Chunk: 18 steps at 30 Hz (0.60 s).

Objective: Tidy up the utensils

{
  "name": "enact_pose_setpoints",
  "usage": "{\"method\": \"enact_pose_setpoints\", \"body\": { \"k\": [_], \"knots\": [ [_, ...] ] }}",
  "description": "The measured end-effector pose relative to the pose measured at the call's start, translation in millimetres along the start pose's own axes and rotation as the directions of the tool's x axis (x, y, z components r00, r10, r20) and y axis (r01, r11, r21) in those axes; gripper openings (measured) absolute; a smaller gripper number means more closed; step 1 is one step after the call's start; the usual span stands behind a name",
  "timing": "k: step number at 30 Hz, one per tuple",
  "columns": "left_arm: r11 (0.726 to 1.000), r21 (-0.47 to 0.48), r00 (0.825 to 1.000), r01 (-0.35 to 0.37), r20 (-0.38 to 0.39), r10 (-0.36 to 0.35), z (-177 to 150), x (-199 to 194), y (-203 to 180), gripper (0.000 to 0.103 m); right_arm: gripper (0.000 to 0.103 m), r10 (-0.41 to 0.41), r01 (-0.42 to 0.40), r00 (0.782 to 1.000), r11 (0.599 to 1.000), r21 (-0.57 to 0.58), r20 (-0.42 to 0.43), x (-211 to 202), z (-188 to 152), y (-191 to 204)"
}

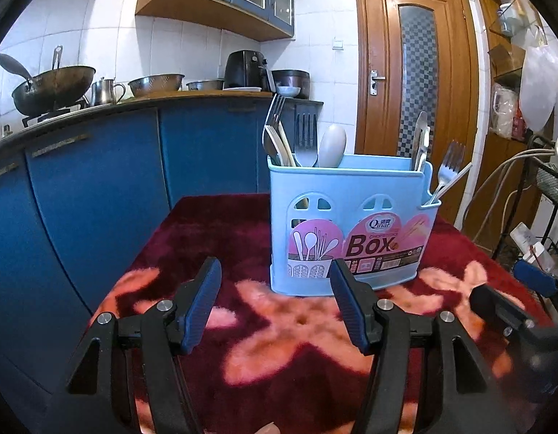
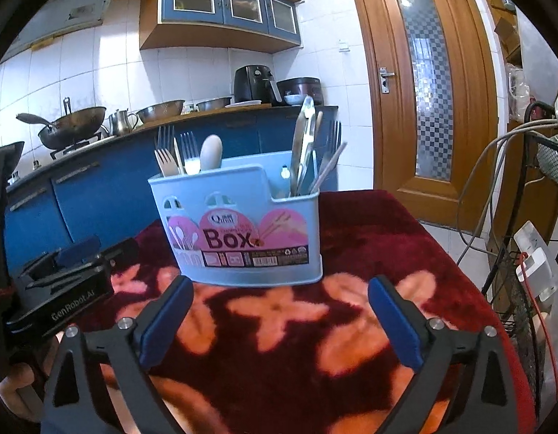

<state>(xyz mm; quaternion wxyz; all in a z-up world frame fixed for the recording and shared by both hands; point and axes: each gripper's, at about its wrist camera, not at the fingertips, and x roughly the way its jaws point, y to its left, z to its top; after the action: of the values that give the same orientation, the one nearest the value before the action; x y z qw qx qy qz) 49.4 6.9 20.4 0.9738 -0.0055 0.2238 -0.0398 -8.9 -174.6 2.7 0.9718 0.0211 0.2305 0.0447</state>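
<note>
Standing upright on the worktop, the blue utensil box faces both spread, empty grippers; only the right view shows the left gripper from outside.

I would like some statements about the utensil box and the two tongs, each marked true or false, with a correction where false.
1. The left tongs are open and hold nothing. True.
2. The light blue utensil box lies on its side on the cloth. False: it stands upright on the red flowered cloth.
3. The right tongs are shut on a fork. False: they are open and empty, in front of the box.
4. A metal fork leans out of the box's lower side compartment. True.
5. The box is empty. False: forks, a white spoon and other utensils stand in it.
</note>
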Motion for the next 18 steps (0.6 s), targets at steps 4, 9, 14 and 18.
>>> {"method": "enact_pose_setpoints", "body": {
  "k": [4,9,14,18],
  "knots": [
    [1.0,0.007,1.0,-0.004,-0.002,0.004,-2.0,1.8,-2.3,0.064,0.099,0.0,0.0,1.0,1.0,0.026,-0.011,3.2,-0.5,-5.8],
    [1.0,0.003,1.0,-0.005,-0.008,0.005,-2.9,3.7,-1.5,0.064,0.099,-0.005,0.006,1.0,0.999,0.039,-0.025,6.6,-0.9,-8.2],
    [1.0,0.003,1.0,-0.004,-0.008,0.004,-3.3,3.2,-1.5,0.064,0.099,-0.007,0.008,1.0,0.999,0.032,-0.024,6.8,-1.5,-8.1],
    [1.0,0.004,1.0,-0.003,-0.004,0.003,-3.2,4.0,-1.7,0.064,0.099,-0.007,0.008,1.0,0.999,0.032,-0.023,6.4,-1.7,-7.7]
  ]
}}
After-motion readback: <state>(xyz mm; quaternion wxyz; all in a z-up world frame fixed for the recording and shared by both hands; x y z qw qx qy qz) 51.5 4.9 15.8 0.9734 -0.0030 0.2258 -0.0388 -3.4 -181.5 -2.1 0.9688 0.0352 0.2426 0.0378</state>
